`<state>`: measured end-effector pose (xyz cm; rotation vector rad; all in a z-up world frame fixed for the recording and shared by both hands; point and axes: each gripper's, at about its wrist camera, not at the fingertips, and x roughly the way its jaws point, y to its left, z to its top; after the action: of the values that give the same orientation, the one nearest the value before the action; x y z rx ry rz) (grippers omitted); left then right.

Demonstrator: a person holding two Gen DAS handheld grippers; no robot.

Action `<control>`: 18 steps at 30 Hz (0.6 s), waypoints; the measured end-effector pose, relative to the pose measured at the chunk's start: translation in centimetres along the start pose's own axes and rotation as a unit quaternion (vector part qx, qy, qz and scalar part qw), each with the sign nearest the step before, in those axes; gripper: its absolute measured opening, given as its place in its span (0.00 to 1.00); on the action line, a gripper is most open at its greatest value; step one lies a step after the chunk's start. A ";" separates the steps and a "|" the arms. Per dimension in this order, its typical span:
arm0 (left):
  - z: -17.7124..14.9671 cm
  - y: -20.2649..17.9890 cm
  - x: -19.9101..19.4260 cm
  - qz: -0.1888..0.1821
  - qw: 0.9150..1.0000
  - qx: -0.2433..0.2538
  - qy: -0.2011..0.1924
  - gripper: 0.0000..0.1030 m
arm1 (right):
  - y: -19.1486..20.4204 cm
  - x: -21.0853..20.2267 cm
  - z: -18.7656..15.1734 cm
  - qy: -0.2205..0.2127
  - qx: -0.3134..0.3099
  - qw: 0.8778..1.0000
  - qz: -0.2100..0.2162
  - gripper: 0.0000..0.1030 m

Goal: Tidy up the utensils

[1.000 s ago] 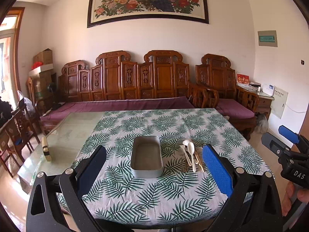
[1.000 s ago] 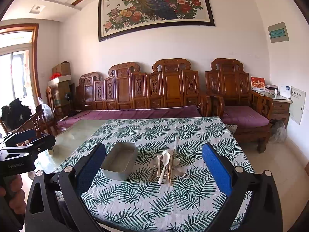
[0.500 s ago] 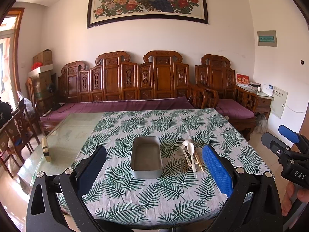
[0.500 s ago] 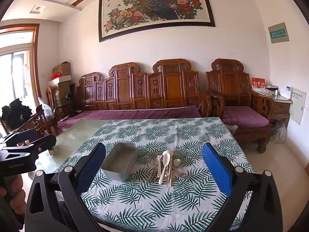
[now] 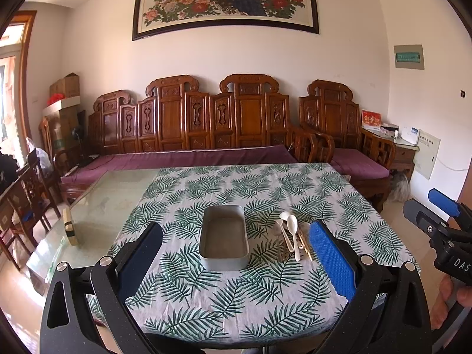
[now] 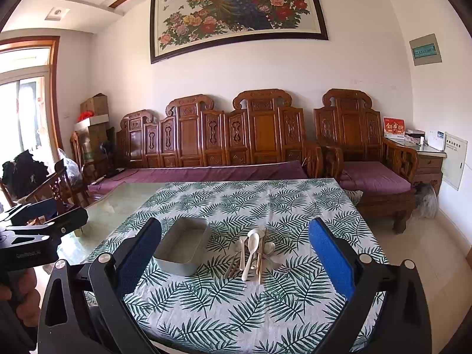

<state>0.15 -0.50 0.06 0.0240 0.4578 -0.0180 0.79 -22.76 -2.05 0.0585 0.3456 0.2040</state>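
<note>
A pile of utensils (image 5: 290, 240) lies on the leaf-print tablecloth: white spoons, metal spoons, wooden chopsticks. It also shows in the right wrist view (image 6: 252, 252). An empty grey metal tray (image 5: 224, 240) stands just left of the pile, also in the right wrist view (image 6: 183, 246). My left gripper (image 5: 236, 258) is open and empty, held above the near table edge, facing the tray. My right gripper (image 6: 236, 256) is open and empty, held at the near edge, facing the utensils. Each gripper shows at the edge of the other's view.
The tablecloth (image 5: 236, 295) covers the right part of a glass-topped table (image 5: 112, 194). A small yellow block (image 5: 70, 227) stands on the bare glass at left. A carved wooden sofa (image 5: 206, 129) lies behind the table, chairs (image 5: 26, 194) at left.
</note>
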 end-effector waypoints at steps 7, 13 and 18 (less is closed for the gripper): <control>-0.1 0.0 0.1 0.001 1.000 0.001 0.001 0.94 | 0.1 0.0 0.0 0.000 0.000 1.000 0.000 0.97; -0.1 0.0 0.1 0.001 1.000 0.000 0.001 0.94 | 0.0 0.0 0.0 0.000 0.000 1.000 0.000 0.97; -0.1 -0.1 0.2 0.001 1.000 0.001 0.002 0.94 | 0.0 0.0 0.0 0.000 0.001 1.000 0.000 0.97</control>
<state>0.26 -0.58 -0.05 0.0260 0.4611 -0.0169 0.77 -22.74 -2.06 0.0599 0.3461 0.2044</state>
